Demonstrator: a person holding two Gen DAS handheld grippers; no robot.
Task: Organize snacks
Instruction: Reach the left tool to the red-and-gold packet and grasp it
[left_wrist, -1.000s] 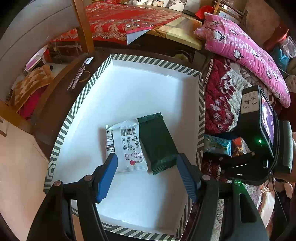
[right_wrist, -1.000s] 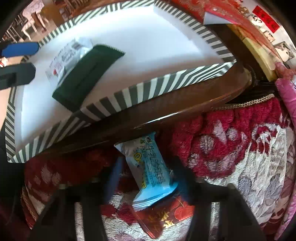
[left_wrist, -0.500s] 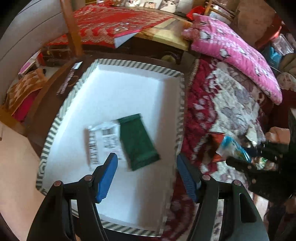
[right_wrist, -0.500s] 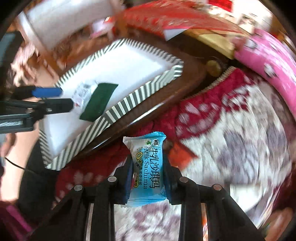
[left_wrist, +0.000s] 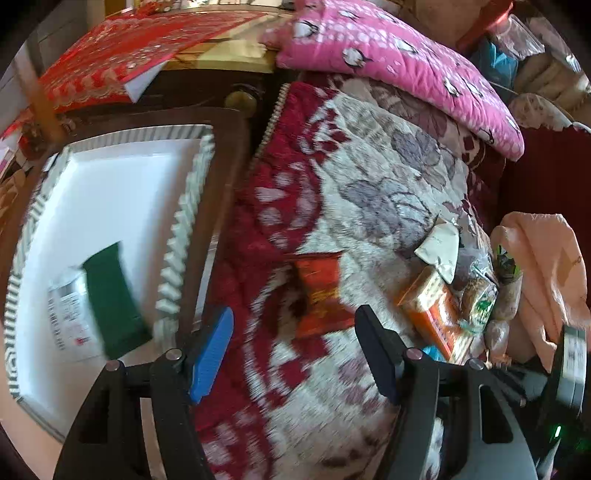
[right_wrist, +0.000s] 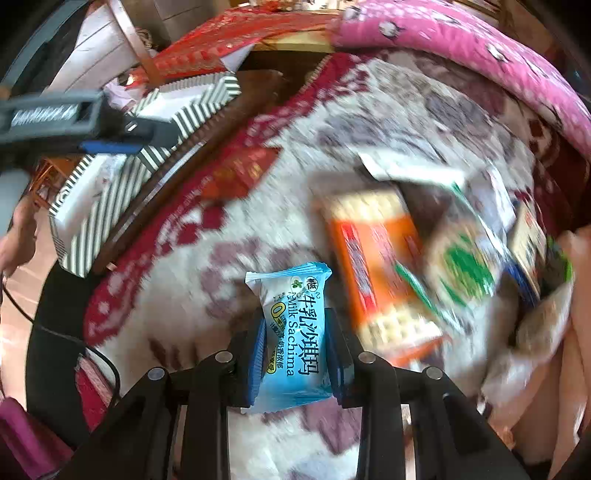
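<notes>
In the left wrist view, the left gripper (left_wrist: 293, 347) hangs at bottom centre with its fingers spread and empty over the floral blanket (left_wrist: 369, 192). A red packet (left_wrist: 319, 291) lies just beyond them. The striped tray (left_wrist: 184, 206) sits at the left edge, with a green packet (left_wrist: 110, 299) and a white packet (left_wrist: 68, 314) inside. More snacks cluster at right, among them an orange box (left_wrist: 430, 306).

In the right wrist view, the right gripper (right_wrist: 295, 354) at lower centre pinches a blue Milk Sachima packet (right_wrist: 293, 332) firmly across its middle, above the blanket. The tray shows at upper left. To do this well, I judge the packet should be carried clear over the tray's striped wall and released low beside the other packets, while the left fingers straddle the red packet before closing.
</notes>
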